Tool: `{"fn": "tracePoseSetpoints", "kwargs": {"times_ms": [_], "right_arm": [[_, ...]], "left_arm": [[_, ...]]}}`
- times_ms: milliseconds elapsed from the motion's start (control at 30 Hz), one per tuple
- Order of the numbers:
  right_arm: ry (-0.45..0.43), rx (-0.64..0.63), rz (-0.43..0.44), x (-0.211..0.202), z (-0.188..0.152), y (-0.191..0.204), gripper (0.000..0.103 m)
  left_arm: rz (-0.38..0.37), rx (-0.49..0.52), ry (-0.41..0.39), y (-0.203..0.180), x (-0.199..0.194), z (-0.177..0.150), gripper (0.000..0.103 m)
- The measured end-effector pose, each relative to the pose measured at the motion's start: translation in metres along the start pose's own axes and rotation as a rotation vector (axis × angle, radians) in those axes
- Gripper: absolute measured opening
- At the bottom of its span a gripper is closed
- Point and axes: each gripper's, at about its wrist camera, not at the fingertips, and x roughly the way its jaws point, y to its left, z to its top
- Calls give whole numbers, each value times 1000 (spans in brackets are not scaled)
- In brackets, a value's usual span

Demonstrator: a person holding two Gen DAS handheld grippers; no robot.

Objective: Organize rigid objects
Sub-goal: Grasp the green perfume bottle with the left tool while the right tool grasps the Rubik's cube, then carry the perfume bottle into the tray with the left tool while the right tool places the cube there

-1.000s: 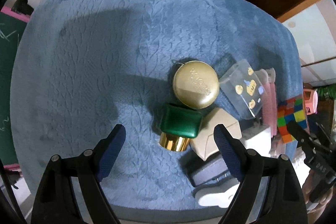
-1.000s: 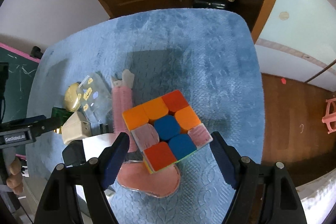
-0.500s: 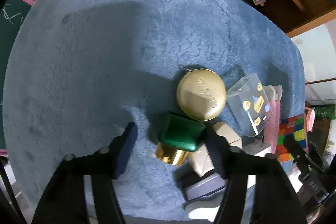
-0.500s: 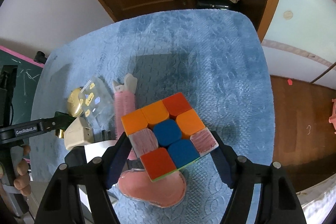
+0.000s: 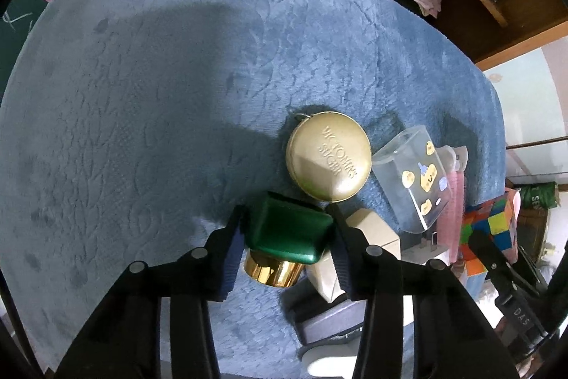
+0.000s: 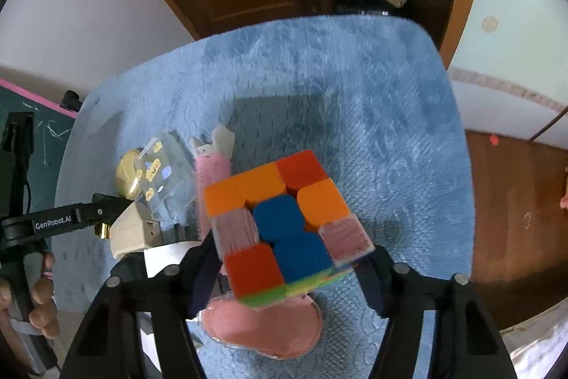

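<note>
Looking along the left wrist view, the left gripper (image 5: 287, 229) has just closed down and its dark blue pads press on both sides of the green bottle (image 5: 288, 235), whose gold cap (image 5: 271, 269) sticks out below, between the fingers. This bottle lies on the blue plush cloth (image 5: 159, 112), just below the round gold tin (image 5: 328, 156). Right of the tin stands a clear plastic box (image 5: 415, 180) with yellow stickers, and a beige block (image 5: 372, 229) sits against the right finger.

From the right wrist view, the right gripper (image 6: 289, 254) has been narrowing around the puzzle cube (image 6: 284, 222), which sits between the two fingers. Its left pad meets the cube's side; whether the right pad touches is blurred. Under the cube lies a pink heart-shaped piece (image 6: 262, 325), with a pink brush (image 6: 213, 173) beside it.
</note>
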Motion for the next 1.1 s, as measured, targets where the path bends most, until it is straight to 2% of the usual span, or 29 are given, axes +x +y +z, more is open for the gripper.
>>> {"fn": "tracePoseSetpoints", "kwargs": {"times_ms": [200, 367, 600, 733, 900, 1100], "right_arm": [[-54, -35, -23, -21, -4, 12, 62], [-99, -34, 5, -47, -12, 24, 61], [-164, -71, 75, -102, -36, 58, 61], [-202, -97, 119, -142, -61, 80, 61], [-210, -112, 153, -181, -110, 110, 61], [-196, -116, 95, -204, -177, 149, 61]], "left_arm": [[-12, -3, -18, 7, -22, -6, 48], [-3, 23, -31, 8, -53, -18, 48], [12, 158, -67, 2, -123, -52, 48], [6, 232, -75, 7, -155, -81, 48], [-11, 290, -53, 24, -181, -126, 48], [-27, 357, -32, 48, -193, -177, 48]]}}
